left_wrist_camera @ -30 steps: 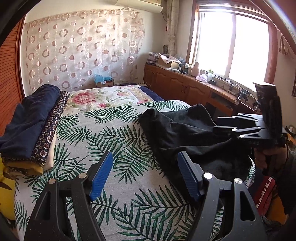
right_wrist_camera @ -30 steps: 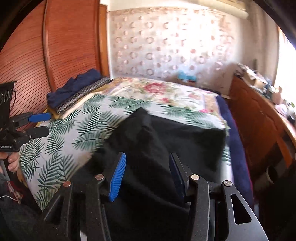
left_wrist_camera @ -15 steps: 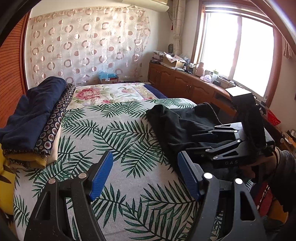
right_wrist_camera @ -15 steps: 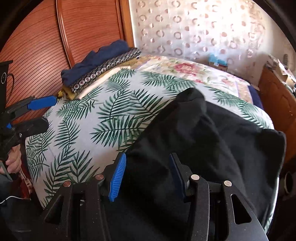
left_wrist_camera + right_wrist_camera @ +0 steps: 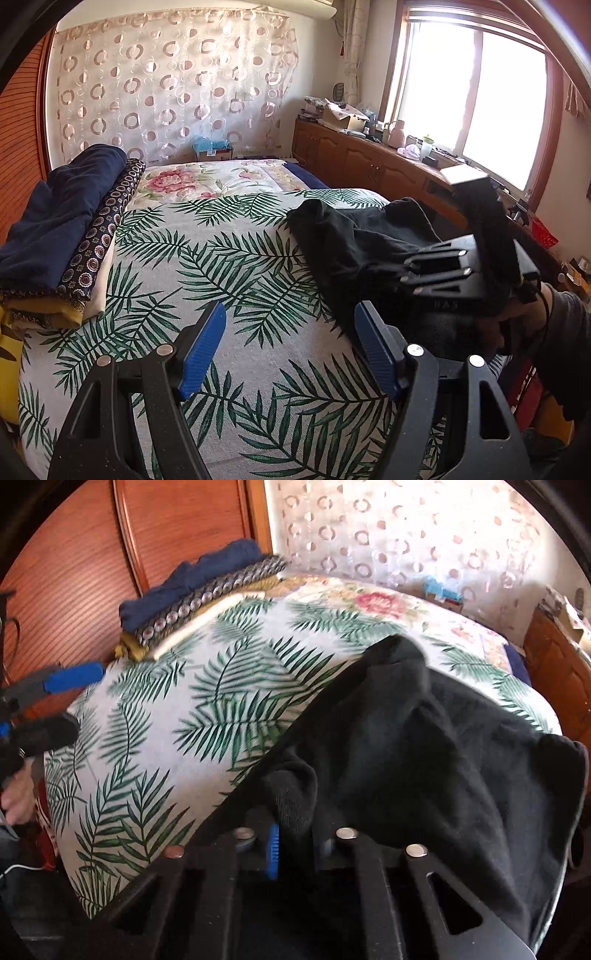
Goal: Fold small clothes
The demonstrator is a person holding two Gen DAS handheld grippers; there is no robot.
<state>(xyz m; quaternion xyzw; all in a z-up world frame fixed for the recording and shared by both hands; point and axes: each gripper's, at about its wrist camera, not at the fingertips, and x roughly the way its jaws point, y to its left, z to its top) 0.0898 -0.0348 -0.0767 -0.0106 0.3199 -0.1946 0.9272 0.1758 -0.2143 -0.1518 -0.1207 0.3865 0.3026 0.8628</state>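
One black garment (image 5: 424,760) lies crumpled on the bed (image 5: 236,280), on the side nearer the window, spread over the palm-leaf cover and hanging a little past the near edge.

Two hand-held grippers are in view. The right hand-held gripper (image 5: 295,845) is at the garment's near edge: its jaws are closing, with a bunched fold of the black cloth between the blue pads (image 5: 273,849), which already pinch it. From the left wrist view the same tool shows from the side, carried by a hand (image 5: 524,325) in a dark sleeve, its fingers lying over the cloth.

The left hand-held gripper (image 5: 290,354) hangs above the bare leaf-print cover, beside the garment and not touching it. Its two blue pads stand spread wide with nothing between them.

One stack of folded clothes (image 5: 62,236) sits at the far left side of the bed against the wooden panel: a navy piece on top, a patterned dark one beneath, then a cream and a mustard layer, four layers that can be counted.
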